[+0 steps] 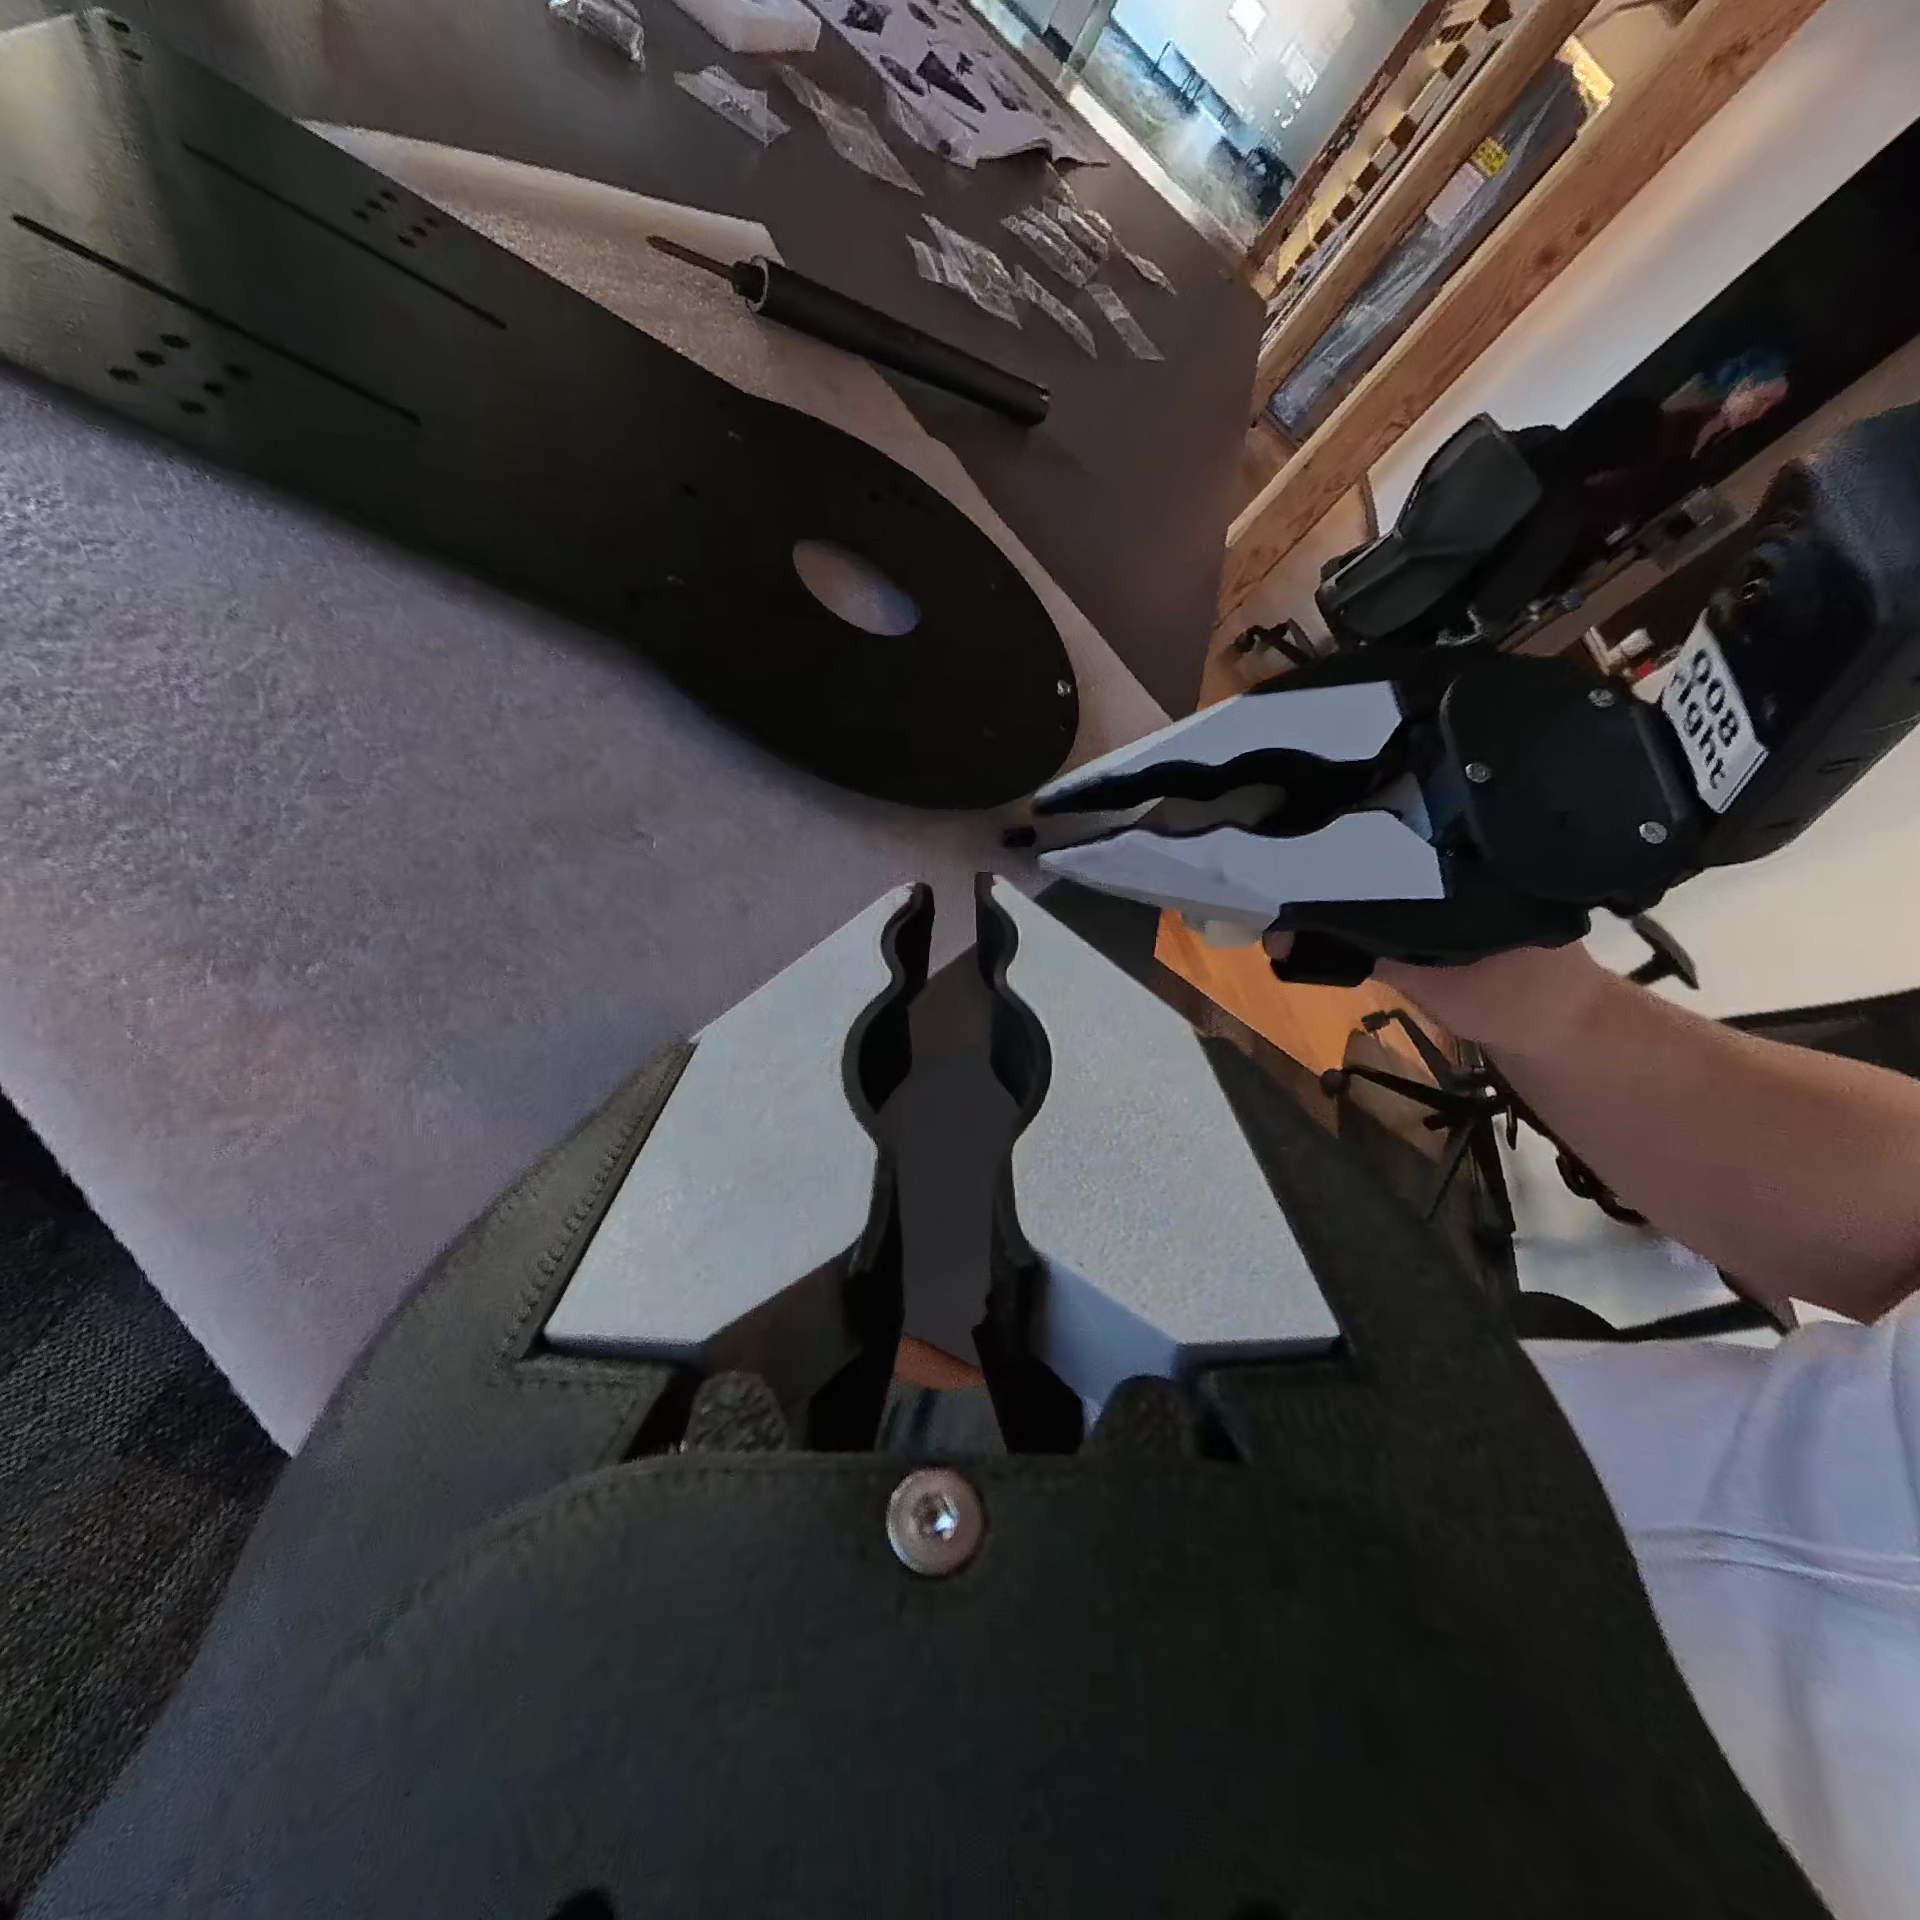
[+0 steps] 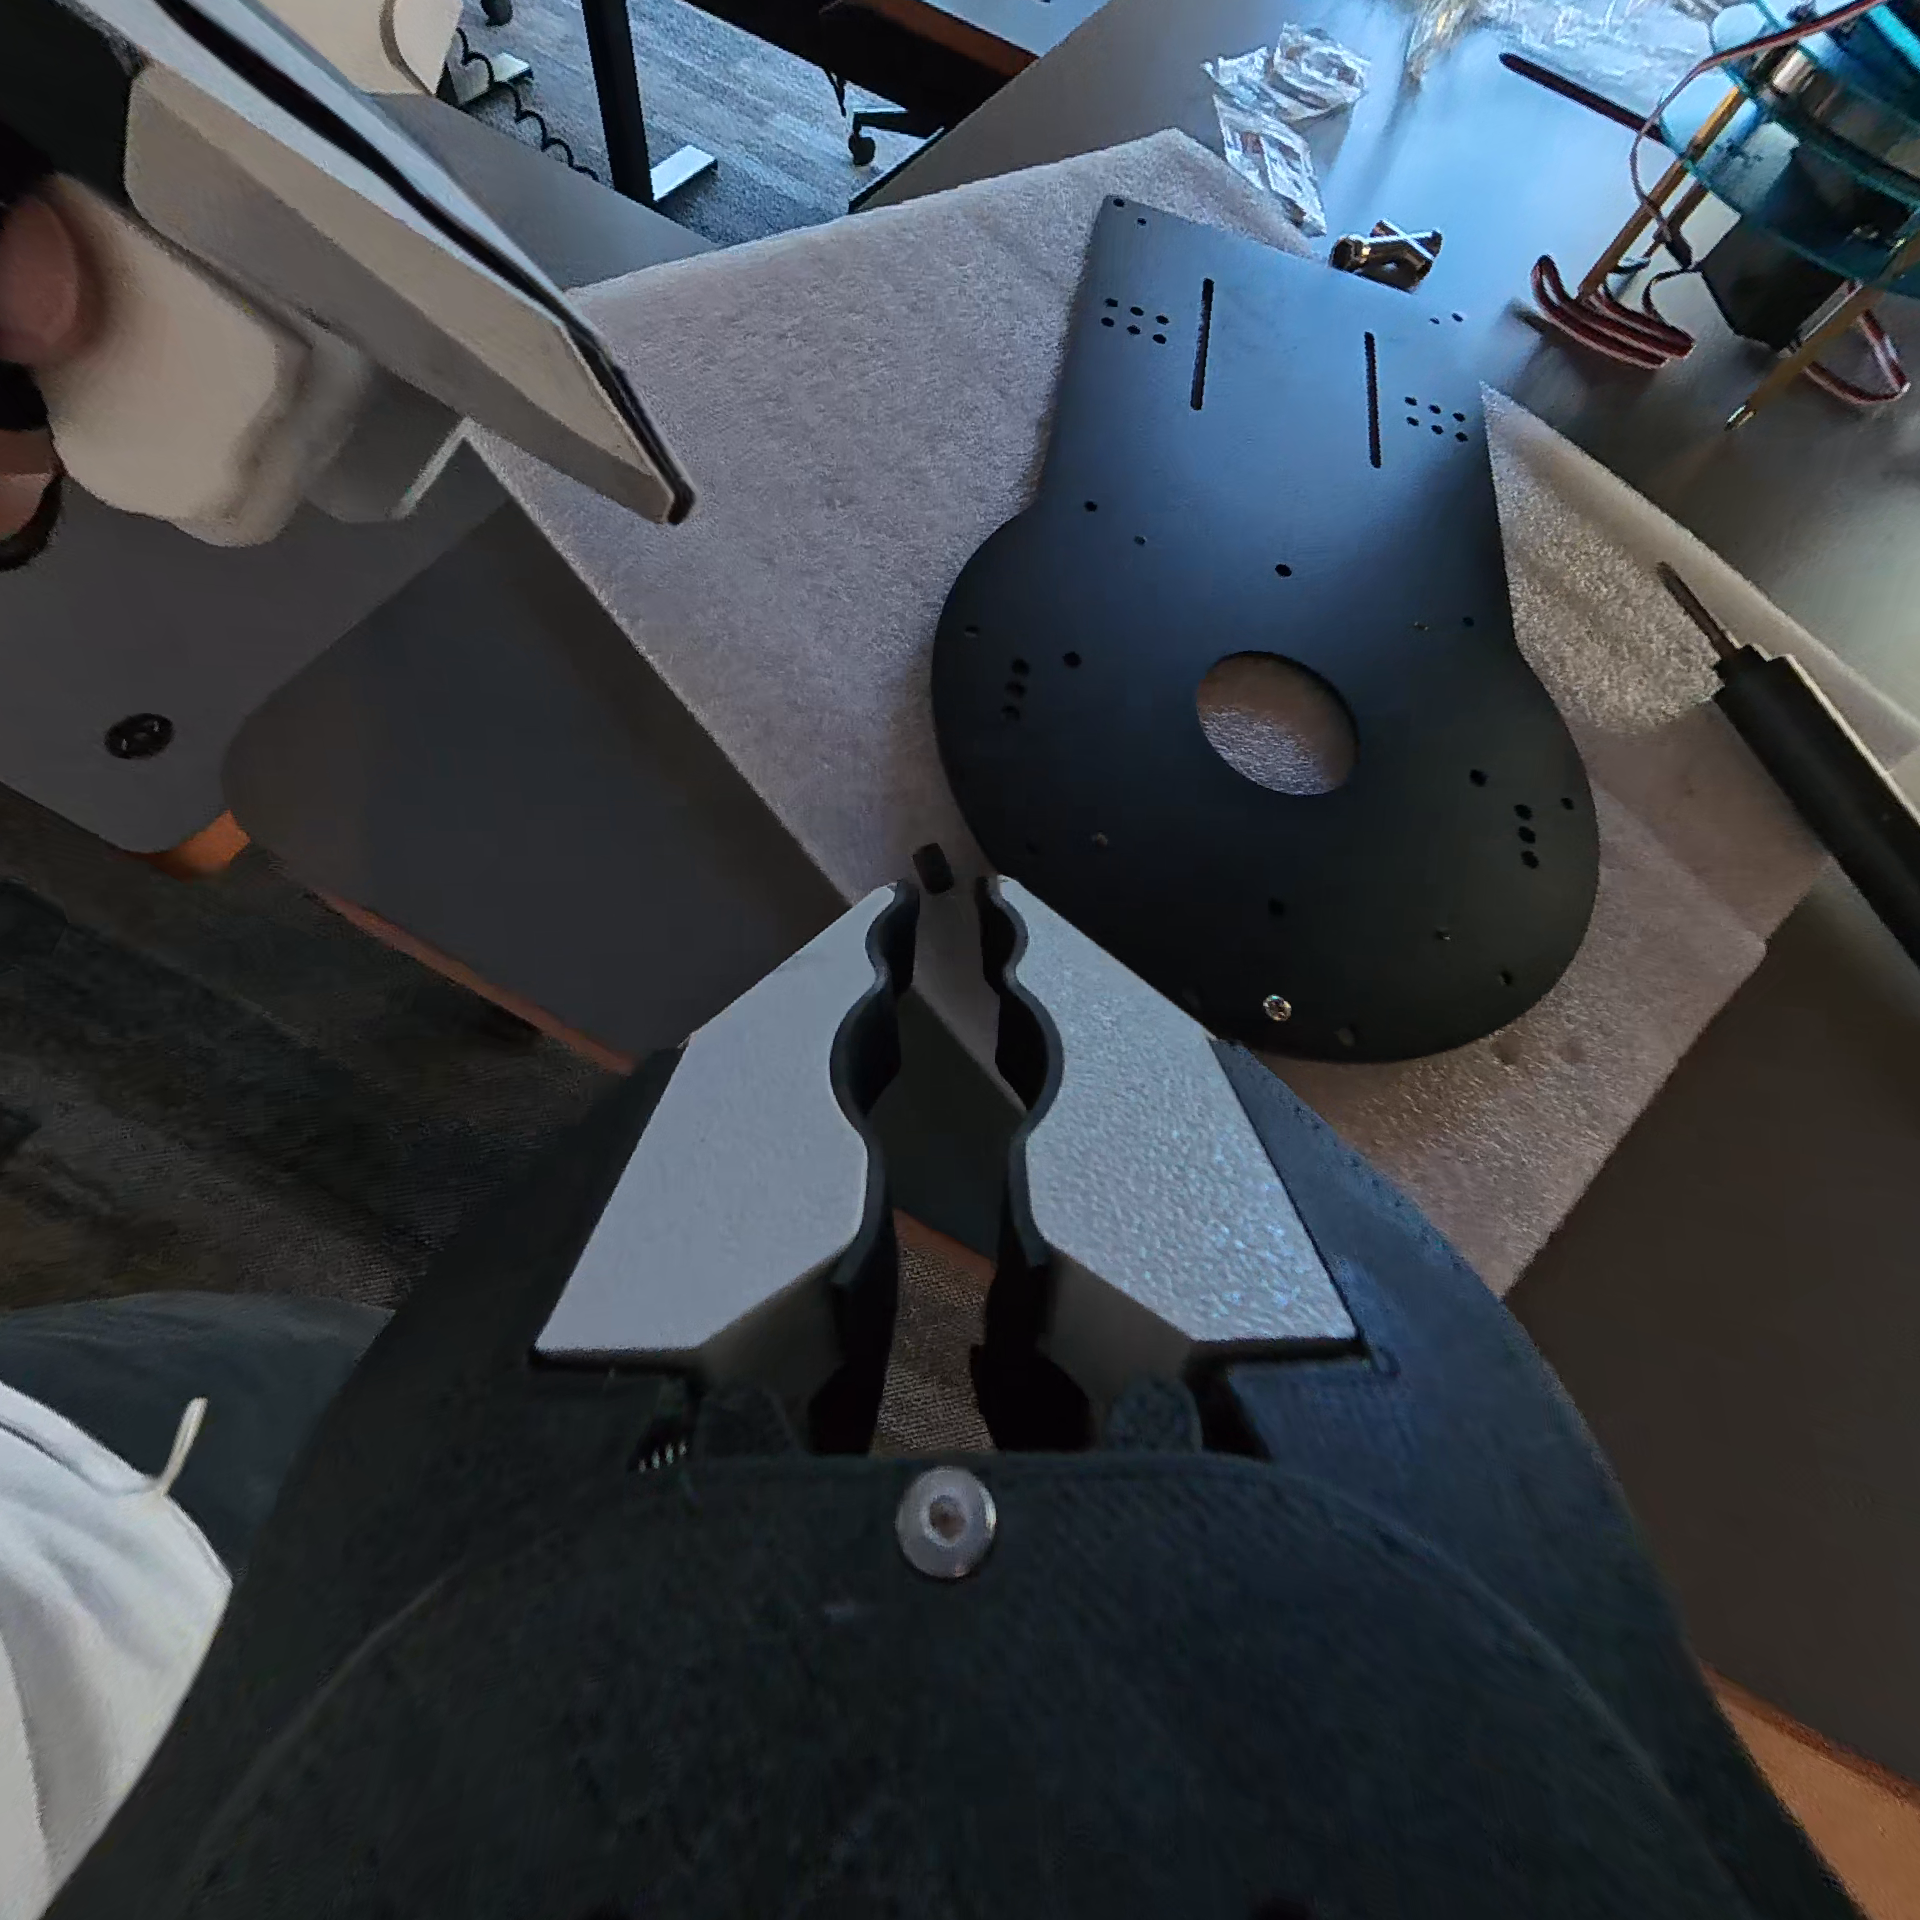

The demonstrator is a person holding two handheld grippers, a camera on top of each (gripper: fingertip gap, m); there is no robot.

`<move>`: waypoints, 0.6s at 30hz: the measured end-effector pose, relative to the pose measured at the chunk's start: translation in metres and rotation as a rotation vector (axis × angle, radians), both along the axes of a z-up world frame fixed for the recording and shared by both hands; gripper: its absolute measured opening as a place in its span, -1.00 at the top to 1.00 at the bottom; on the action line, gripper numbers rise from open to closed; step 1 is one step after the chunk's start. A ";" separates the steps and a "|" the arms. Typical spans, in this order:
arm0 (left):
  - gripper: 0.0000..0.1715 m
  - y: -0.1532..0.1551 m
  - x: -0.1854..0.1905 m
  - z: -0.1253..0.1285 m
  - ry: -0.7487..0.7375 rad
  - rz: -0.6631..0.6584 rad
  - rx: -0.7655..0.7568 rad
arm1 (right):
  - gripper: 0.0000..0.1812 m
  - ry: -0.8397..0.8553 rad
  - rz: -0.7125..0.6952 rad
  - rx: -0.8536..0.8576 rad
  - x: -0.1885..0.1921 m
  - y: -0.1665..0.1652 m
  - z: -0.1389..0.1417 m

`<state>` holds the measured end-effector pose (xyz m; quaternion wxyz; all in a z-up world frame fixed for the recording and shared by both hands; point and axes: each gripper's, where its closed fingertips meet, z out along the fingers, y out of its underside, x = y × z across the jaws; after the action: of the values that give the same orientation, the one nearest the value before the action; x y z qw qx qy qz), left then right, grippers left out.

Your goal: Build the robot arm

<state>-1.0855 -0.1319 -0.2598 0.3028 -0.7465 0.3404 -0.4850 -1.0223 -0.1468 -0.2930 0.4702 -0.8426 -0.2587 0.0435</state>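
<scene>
A flat black metal plate (image 2: 1247, 623) with a round hole and several small holes lies on a grey foam sheet (image 2: 831, 364); it also shows in the left wrist view (image 1: 623, 499). A tiny black part (image 2: 932, 865) lies on the foam by the plate's near edge. My right gripper (image 2: 948, 891) is narrowly open and empty, its tips just short of that part, one on each side. My left gripper (image 1: 948, 891) is narrowly open and empty over the foam, close to the right gripper (image 1: 1039, 828). The part (image 1: 1018, 834) sits at the right gripper's tips.
A black screwdriver (image 2: 1808, 748) lies beyond the plate at the foam's edge. Several clear bags of small parts (image 1: 966, 270) lie farther back on the table. A teal acrylic assembly with wires (image 2: 1787, 125) stands at the far right. The table's edge (image 2: 468, 935) is close on the left. Across from one pair of fingers to the other is roughly 8 cm.
</scene>
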 end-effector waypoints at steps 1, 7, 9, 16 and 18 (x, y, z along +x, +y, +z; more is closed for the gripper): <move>0.93 -0.002 -0.001 -0.002 0.010 0.003 -0.001 | 0.86 0.000 0.012 0.012 0.001 -0.002 0.003; 0.91 -0.013 0.001 -0.010 0.071 0.009 0.047 | 0.85 -0.015 0.114 0.093 0.024 -0.017 0.021; 0.90 -0.017 0.011 -0.008 0.075 0.019 0.072 | 0.85 -0.047 0.134 0.102 0.038 -0.015 0.023; 0.65 -0.020 0.046 -0.008 0.286 0.219 0.386 | 0.85 0.050 0.228 0.120 0.094 -0.008 0.041; 0.74 -0.020 0.052 -0.011 0.361 0.280 0.444 | 0.85 0.074 0.273 0.122 0.108 -0.009 0.042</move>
<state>-1.0337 -0.1517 -0.2704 0.4568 -0.7759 0.3800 -0.2120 -0.9145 -0.1554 -0.2512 0.5193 -0.7674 -0.3556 0.1223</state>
